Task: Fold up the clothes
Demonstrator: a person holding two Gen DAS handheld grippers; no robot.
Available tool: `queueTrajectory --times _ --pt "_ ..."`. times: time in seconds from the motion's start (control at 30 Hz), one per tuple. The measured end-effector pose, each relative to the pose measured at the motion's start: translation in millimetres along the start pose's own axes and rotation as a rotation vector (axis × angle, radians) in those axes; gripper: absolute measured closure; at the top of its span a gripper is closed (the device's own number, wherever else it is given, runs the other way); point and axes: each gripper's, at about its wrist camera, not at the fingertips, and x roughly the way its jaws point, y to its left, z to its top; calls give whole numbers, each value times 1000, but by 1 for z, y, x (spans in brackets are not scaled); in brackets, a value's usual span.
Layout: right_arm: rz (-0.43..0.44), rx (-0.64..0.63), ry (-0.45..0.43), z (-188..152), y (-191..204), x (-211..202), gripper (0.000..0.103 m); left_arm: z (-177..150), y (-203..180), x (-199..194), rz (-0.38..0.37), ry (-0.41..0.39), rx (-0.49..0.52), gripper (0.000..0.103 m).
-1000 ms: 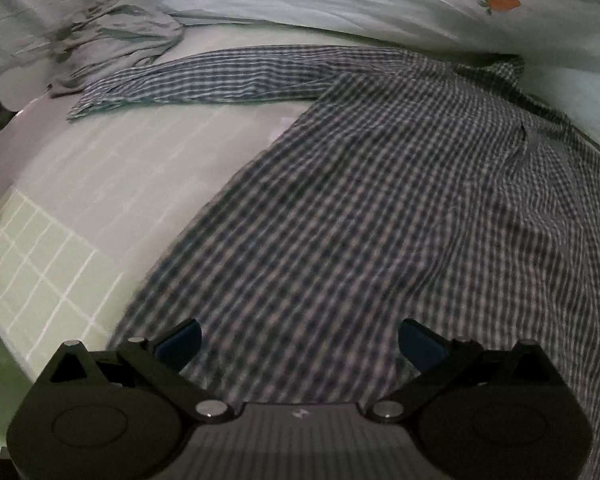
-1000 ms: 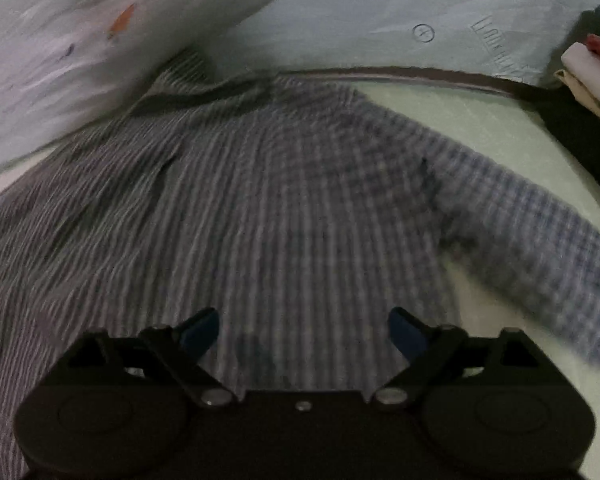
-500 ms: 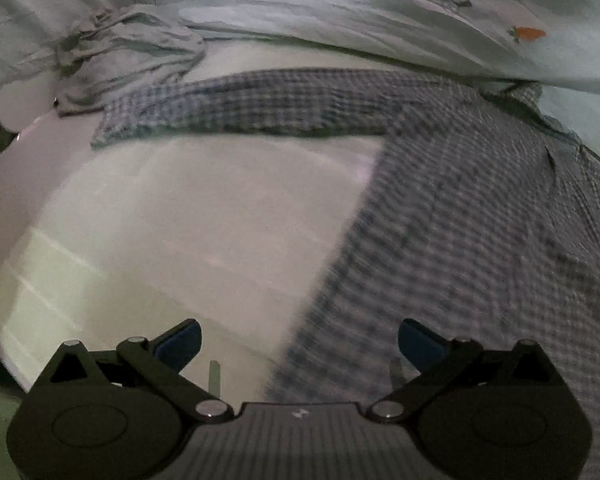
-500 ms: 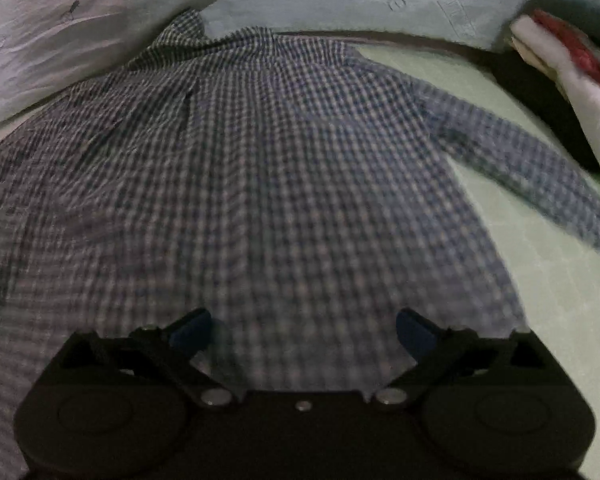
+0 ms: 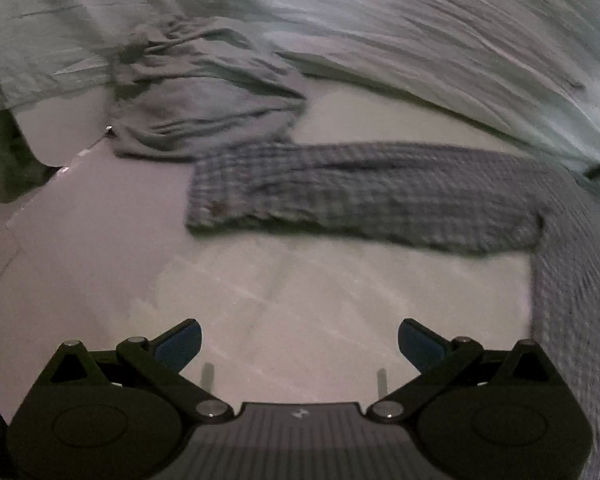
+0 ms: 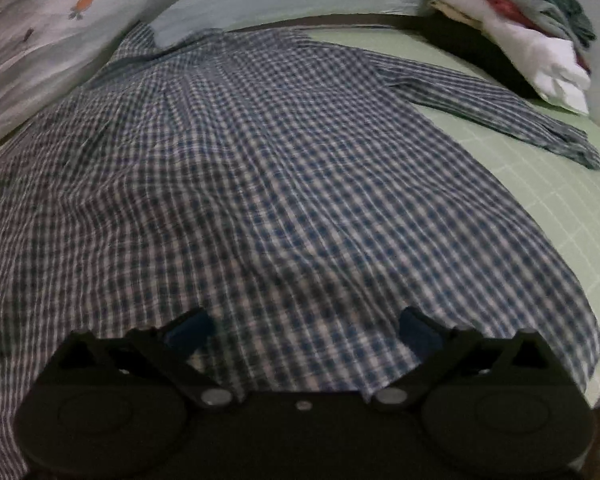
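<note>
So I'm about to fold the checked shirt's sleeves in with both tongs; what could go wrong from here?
1. The left sleeve's cuff lies against the crumpled grey garment; the left tongs might pinch both.
2. The collar seems tucked under the pale bedding, so pulling could drag or skew the shirt.
3. The right tongs hang open over the hem, holding nothing.

Checked shirt (image 6: 284, 184): soft woven cloth, matt. Grey garment (image 5: 204, 92) beyond its sleeve: crumpled matt cloth. Mat (image 6: 556, 184) beneath shirt: smooth, gridded. Right gripper (image 6: 303, 330): matt black plastic, shiny metal pins.
</note>
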Motion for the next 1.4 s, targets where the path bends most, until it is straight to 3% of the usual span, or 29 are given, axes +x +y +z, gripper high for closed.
queueTrajectory --times 0.23,0.5,0.77,0.87,0.97,1.03,1.13,1.2,1.4 --pt "-50 61 10 1 10 0 0 29 31 27 -6 -3 -128 0" --pt "-72 89 27 2 15 1 0 59 42 56 -18 -34 -196 0" --pt "-90 108 15 4 20 2 0 66 39 82 25 24 -162 3" --pt "-92 108 6 2 21 2 0 63 31 85 66 18 -96 9" --pt "-92 109 -8 0 21 2 0 61 20 85 79 0 -9 26" --pt "-95 111 -21 -2 22 1 0 63 15 82 67 -6 28 46" --pt "-99 112 -33 -3 24 1 0 67 0 75 46 -23 101 68" --pt "-97 108 -38 -3 26 1 0 69 -10 70 32 -36 154 75" --pt "-92 105 -56 -2 26 3 0 78 -47 43 -58 -103 301 78"
